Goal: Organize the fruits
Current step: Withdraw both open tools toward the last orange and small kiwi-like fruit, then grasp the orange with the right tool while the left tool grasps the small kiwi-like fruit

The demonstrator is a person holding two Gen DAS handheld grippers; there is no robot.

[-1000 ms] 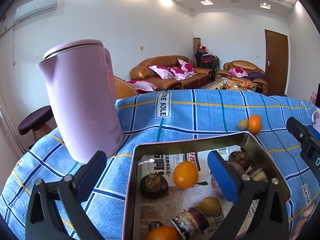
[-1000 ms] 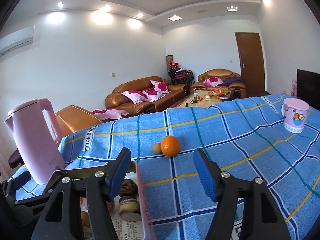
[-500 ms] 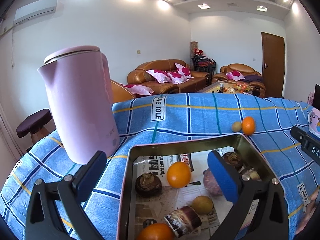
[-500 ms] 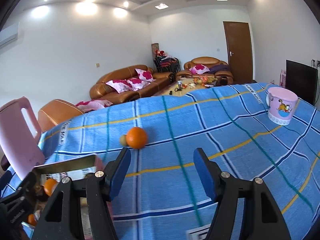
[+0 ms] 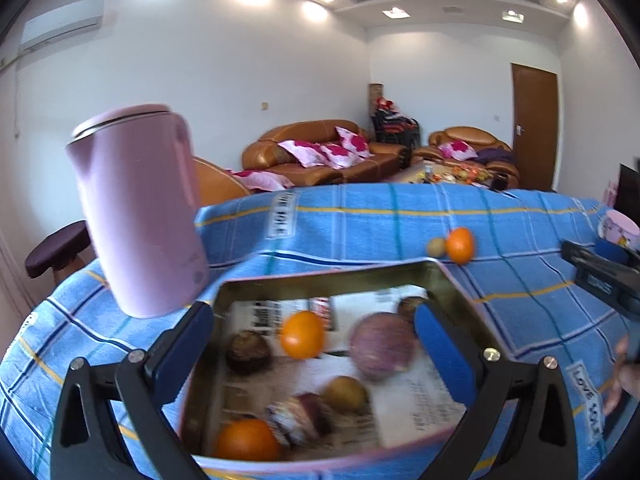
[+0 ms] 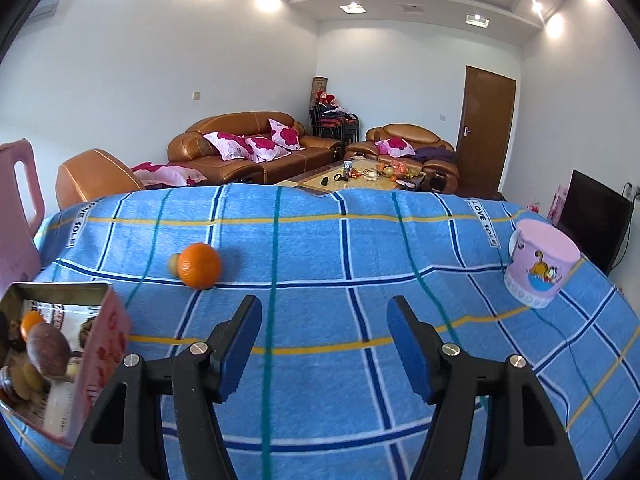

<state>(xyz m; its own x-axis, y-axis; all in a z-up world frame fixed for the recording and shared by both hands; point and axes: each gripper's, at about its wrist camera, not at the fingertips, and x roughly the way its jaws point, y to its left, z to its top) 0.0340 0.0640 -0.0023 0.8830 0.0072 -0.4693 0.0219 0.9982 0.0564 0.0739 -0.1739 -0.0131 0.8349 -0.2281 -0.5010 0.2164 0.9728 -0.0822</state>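
Pink kettle [image 5: 140, 216] stands at far left on the blue checked tabletop [image 6: 360, 248]. Just right of it: metal tin [image 5: 236, 284] lined with newsprint, holding two oranges, a purplish round fruit [image 5: 380, 346], a yellowish one and several dark fruits; details blurred. Left claw [image 5: 312, 344] wide open above the tin, gripping nothing. Loose orange [image 6: 199, 265] lies on the cloth beyond the tin, touching a small yellow-green fruit [image 6: 174, 264]. Right claw [image 6: 320, 344] wide open, empty, over bare cloth. Pink cartoon mug [image 6: 540, 264] far right.
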